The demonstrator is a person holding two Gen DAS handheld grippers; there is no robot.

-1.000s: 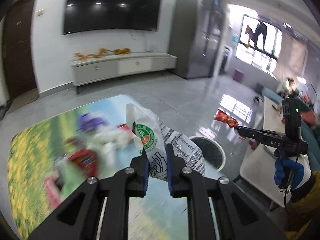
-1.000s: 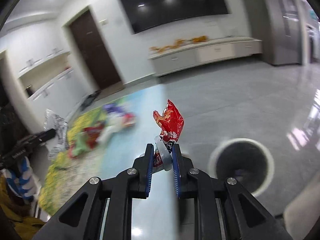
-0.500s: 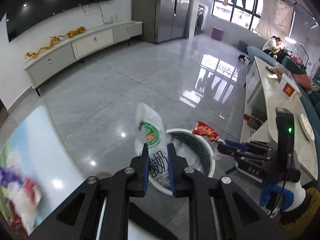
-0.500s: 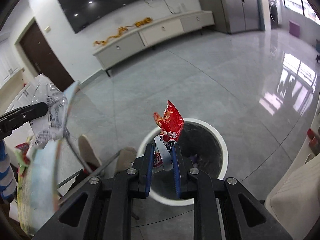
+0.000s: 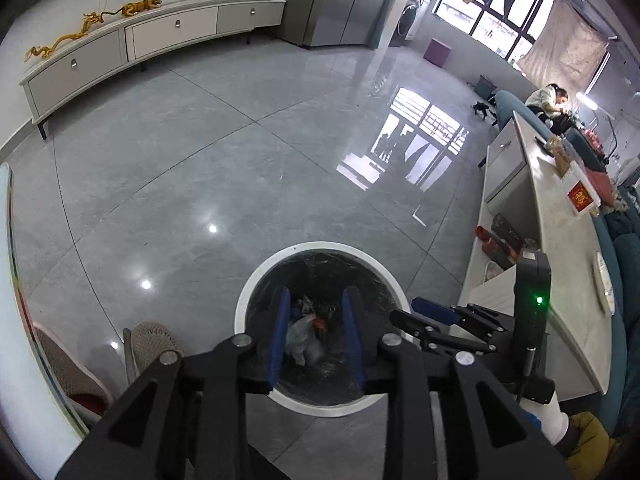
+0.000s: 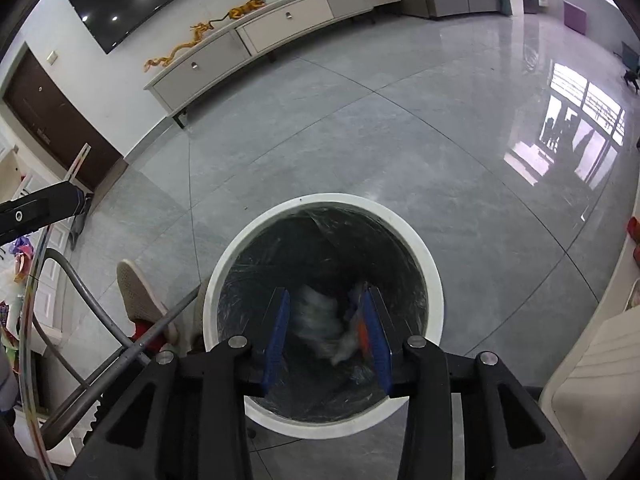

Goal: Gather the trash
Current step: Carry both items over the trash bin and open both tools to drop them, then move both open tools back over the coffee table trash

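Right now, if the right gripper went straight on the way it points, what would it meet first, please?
Probably the crumpled white wrapper inside the round white-rimmed bin; its depth is unclear.

Glossy grey floor tiles (image 5: 248, 168), crinkly black plastic bin liner (image 6: 320, 256)

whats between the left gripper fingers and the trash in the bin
Nothing. In the left wrist view the open left gripper hangs over the bin, with only air down to the trash.

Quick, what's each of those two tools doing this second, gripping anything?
Left tool: open, holding nothing, over the trash bin.
Right tool: open, holding nothing; wrappers lie in the bin below.
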